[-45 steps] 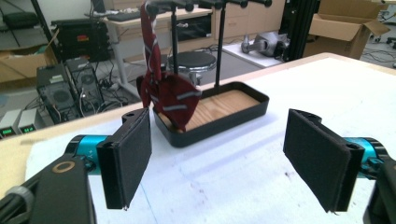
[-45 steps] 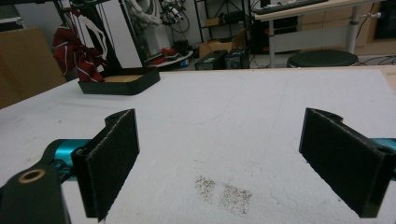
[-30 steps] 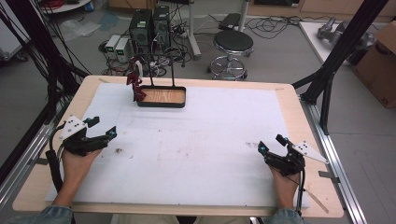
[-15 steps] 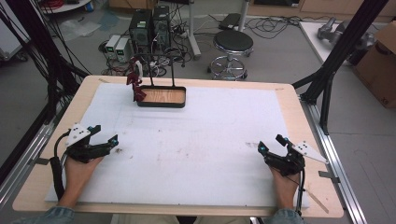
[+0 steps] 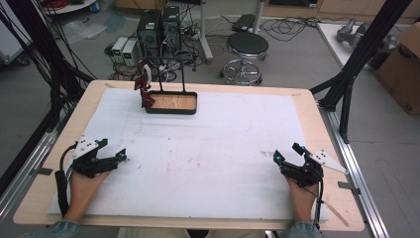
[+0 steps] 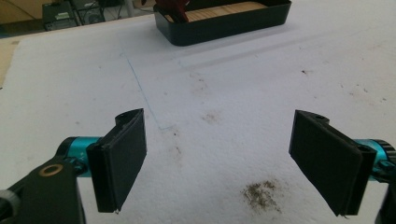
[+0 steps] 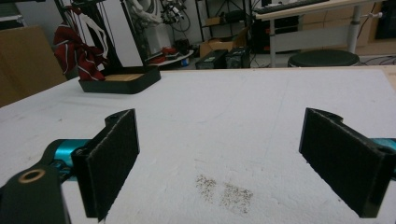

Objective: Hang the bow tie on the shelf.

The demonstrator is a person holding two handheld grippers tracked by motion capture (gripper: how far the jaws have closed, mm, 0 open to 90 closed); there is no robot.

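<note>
At the far left of the white foam sheet (image 5: 213,148) stands a black tray (image 5: 171,103) with a wooden floor. A dark red striped cloth (image 5: 143,89) hangs from a thin black stand over the tray's left end. My left gripper (image 5: 113,150) rests near the sheet's left edge, open and holding nothing. My right gripper (image 5: 286,151) rests near the right edge, also open and holding nothing. In the left gripper view the gripper (image 6: 224,158) points at the tray (image 6: 224,21). In the right gripper view the gripper (image 7: 219,158) has the tray (image 7: 121,81) and cloth (image 7: 77,49) far off at the left.
The foam sheet covers a wooden table (image 5: 317,114) with metal rails along both sides. Black frame posts (image 5: 356,64) rise at the corners. Behind the table stand a stool (image 5: 246,47), computer towers (image 5: 158,29) and a cardboard box (image 5: 401,69). Brown stains mark the foam (image 6: 259,193).
My left gripper has slid a little back toward the person along the sheet's left edge. The right gripper has not moved.
</note>
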